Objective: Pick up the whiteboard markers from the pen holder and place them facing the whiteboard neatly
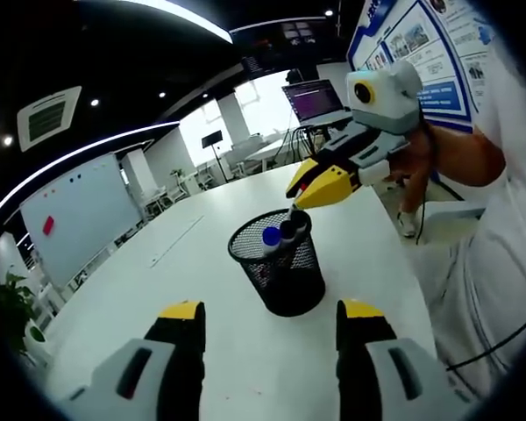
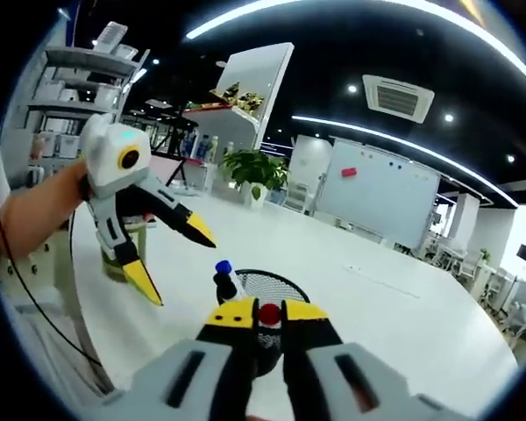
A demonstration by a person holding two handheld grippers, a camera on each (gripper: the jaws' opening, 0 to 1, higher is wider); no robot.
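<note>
A black mesh pen holder [image 1: 280, 267] [image 2: 280, 285] stands on the white table [image 1: 202, 263]. Out of it stick a blue-capped marker [image 1: 271, 235] [image 2: 223, 267] and black-capped markers [image 1: 291, 230]. My right gripper [image 2: 268, 313] is over the holder's rim, shut on a red-capped marker [image 2: 268, 312]. In the left gripper view the right gripper [image 1: 292, 202] comes down from the right onto the holder's top. My left gripper [image 1: 271, 309] is open, its jaws wide apart just short of the holder. The right gripper view has the left gripper [image 2: 175, 261] spread open at the left. A whiteboard [image 1: 74, 215] [image 2: 377, 193] stands beyond the table.
A person's arm [image 1: 456, 158] holds the right gripper, body close to the table's right edge. A screen [image 1: 314, 98] sits at the far end. Potted plants [image 2: 254, 167] [image 1: 13, 303] and shelves [image 2: 79, 70] stand beyond the table. Bare tabletop [image 2: 403, 307] stretches towards the whiteboard.
</note>
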